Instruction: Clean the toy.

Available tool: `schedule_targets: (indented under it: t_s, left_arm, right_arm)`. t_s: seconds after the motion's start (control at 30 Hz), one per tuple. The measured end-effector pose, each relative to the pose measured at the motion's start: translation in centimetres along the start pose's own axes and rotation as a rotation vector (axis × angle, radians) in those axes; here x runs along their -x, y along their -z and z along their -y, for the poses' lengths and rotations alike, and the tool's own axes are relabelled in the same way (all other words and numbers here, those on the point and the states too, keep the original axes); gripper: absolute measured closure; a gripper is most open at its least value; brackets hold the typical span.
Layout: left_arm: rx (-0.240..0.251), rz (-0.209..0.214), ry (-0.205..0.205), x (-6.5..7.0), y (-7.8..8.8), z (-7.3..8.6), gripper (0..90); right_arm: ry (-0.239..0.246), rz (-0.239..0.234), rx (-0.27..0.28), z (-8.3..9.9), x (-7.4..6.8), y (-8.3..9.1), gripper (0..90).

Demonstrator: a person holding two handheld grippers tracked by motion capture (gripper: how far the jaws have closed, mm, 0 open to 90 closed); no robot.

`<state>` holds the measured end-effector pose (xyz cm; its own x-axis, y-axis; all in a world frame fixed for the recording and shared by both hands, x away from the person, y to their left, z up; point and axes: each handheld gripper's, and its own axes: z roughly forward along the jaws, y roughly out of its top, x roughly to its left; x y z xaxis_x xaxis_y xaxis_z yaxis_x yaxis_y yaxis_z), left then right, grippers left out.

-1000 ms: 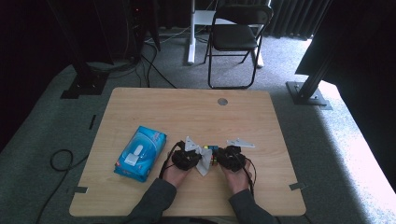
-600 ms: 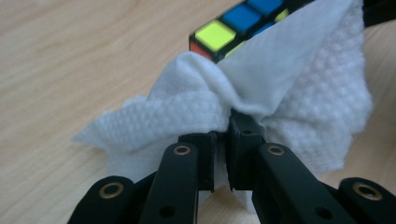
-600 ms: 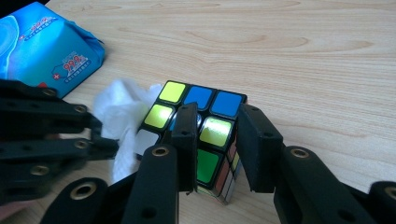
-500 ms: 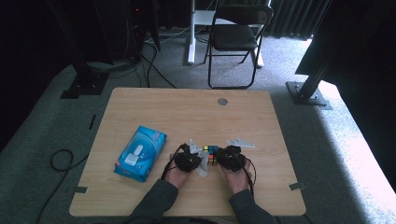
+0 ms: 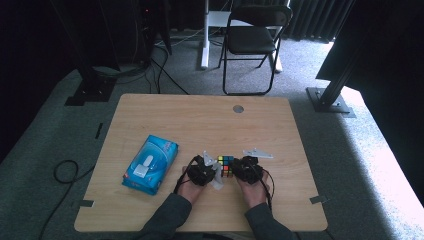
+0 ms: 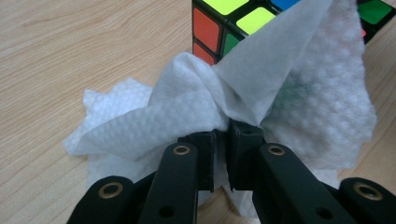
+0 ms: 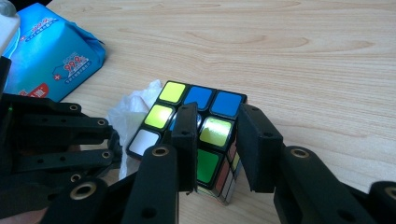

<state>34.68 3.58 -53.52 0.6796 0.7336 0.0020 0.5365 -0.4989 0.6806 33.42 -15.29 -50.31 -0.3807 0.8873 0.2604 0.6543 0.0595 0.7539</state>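
Observation:
A Rubik's cube (image 5: 226,164) sits on the wooden table (image 5: 200,120) between the two grippers. My left gripper (image 6: 222,128) is shut on a crumpled white wipe (image 6: 261,88), which is pressed against the cube (image 6: 219,28) just ahead. In the high view the left gripper (image 5: 202,171) is left of the cube and the wipe (image 5: 216,176) hangs at the cube's near left. My right gripper (image 7: 217,116) grips the cube (image 7: 205,105), one jaw over its top face and one on its right side. The high view has the right gripper (image 5: 247,169) at the cube's right.
A blue pack of wet wipes (image 5: 150,164) lies on the table left of the left hand, and its end also appears in the right gripper view (image 7: 51,51). A round hole (image 5: 238,108) marks the table's far side. A folding chair (image 5: 252,40) stands beyond the table.
The wipe has slid from the cube's far left toward its near left side. More of the cube's coloured top shows between the grippers. Both hands stay close together.

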Motion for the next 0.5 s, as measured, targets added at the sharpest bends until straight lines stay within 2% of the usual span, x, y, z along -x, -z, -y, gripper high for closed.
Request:
schedule_targets:
  t_s: [0.5]
  left_arm:
    - [0.004,0.021,-0.007,-0.55,0.09,0.07,79.9]
  right_arm:
    - [-0.002,-0.010,-0.003,-0.07,0.16,-0.04,69.5]
